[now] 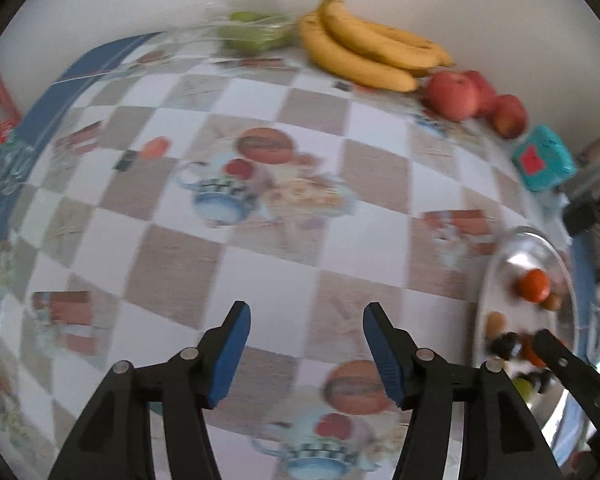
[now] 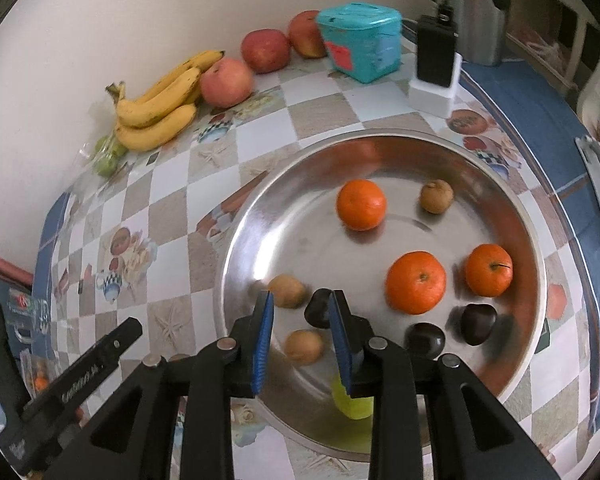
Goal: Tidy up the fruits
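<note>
A round steel tray holds three oranges, three brown kiwis, three dark plums and a yellow-green fruit partly hidden under a finger. My right gripper hovers open and empty above the tray's near side. My left gripper is open and empty over the checked tablecloth, left of the tray. Bananas, red apples and green fruit in a clear bag lie along the far wall.
A teal box and a black charger on a white base stand behind the tray. A metal flask stands at the back right. The table's blue-bordered edge runs along the right side.
</note>
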### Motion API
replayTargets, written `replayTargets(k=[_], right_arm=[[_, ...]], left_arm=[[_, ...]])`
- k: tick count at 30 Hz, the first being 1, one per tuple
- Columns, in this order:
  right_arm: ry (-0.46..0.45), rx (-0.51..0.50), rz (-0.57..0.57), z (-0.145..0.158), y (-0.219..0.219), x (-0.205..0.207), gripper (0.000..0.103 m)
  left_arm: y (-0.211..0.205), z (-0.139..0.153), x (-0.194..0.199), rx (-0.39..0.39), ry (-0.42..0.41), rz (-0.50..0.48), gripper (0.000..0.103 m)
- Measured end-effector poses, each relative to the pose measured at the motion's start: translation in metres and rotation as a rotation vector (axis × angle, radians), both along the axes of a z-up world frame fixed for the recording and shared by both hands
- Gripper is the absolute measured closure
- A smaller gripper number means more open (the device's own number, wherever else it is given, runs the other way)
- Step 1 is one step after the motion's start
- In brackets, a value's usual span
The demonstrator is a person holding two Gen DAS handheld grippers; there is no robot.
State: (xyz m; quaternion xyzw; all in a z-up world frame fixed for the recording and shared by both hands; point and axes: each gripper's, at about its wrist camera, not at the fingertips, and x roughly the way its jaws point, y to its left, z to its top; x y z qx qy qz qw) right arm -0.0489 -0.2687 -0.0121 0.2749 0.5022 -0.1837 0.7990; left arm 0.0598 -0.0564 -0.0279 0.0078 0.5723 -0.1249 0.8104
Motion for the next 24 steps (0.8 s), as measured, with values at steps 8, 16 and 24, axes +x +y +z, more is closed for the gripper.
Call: replayTargets(k=[8, 16, 24], right_arm=[[0.017, -0.032, 0.038, -0.001, 0.008, 0.005, 0.035], [0.017, -0.089, 0.059, -0.002, 0.015, 0.007, 0.011], [-0.024, -0.08, 0.068, 0.004, 0.021, 0.005, 0.005]], left_arm=[[0.008, 0.002, 0.004, 0.058, -0.036, 0.017, 0.012], [0.006, 0.003, 0.007, 0.101, -0.06, 0.014, 0.0], [0.018, 0.005, 0.007, 0.129, -0.087, 0.043, 0.0]])
